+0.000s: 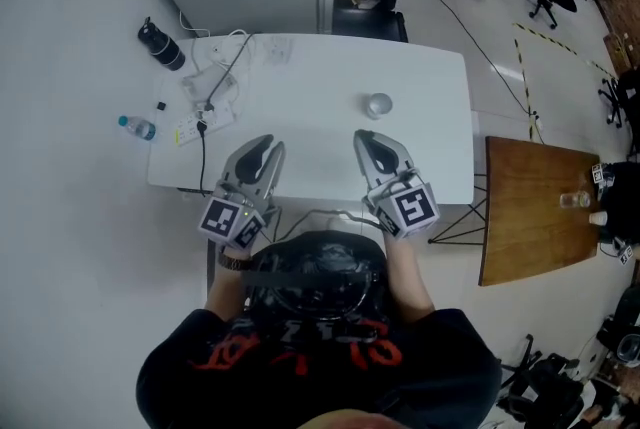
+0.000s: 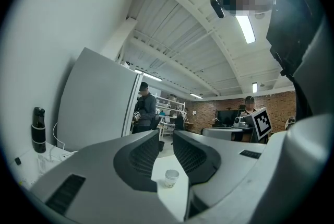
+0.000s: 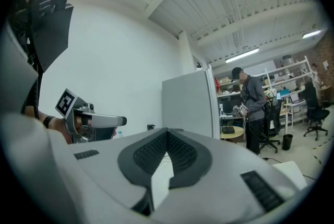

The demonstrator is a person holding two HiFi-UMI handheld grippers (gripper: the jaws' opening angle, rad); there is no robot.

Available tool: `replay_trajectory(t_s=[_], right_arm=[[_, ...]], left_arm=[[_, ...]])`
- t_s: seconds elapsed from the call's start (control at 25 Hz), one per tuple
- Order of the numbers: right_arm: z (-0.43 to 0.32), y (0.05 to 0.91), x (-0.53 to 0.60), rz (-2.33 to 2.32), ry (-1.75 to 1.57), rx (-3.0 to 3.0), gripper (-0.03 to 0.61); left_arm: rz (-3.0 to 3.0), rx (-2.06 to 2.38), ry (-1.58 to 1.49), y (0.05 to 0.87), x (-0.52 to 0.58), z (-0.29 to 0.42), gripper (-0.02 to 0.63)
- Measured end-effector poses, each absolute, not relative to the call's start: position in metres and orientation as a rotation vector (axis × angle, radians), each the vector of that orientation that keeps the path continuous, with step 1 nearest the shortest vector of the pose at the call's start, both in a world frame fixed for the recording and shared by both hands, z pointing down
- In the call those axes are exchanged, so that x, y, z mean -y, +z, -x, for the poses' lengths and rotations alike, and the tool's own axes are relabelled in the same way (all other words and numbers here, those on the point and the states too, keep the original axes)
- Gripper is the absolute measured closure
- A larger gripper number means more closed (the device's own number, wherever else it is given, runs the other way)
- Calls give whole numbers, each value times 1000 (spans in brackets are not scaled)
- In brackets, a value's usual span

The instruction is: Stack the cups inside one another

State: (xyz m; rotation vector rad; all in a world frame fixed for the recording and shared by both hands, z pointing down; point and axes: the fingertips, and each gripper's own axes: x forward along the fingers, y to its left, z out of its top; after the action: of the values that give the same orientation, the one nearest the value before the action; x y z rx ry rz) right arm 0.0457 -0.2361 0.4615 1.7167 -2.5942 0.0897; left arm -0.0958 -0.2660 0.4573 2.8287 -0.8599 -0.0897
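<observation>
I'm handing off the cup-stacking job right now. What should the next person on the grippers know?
Left gripper: jaws a narrow gap apart, nothing between them, over the near part of the white table.
Right gripper: shut, empty, alongside the left one.
Cups: one white cup stands upright mid-table, just ahead of the right gripper. Whether others are nested in it cannot be told.
Done: no loose cups show on this table, so the stacking may be finished.
Left: check the cup for nested ones.
</observation>
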Motion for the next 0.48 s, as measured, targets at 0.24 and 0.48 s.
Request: replay_trajectory(t_s=[0.24, 0.48], right_arm=[[-54, 463, 232, -1745, 110, 2592, 575], [-57, 468, 226, -1746, 167, 2598, 575]], left_arm=[[-2840, 827, -78, 458, 265, 89, 525], [-2831, 795, -63, 459, 259, 84, 525]])
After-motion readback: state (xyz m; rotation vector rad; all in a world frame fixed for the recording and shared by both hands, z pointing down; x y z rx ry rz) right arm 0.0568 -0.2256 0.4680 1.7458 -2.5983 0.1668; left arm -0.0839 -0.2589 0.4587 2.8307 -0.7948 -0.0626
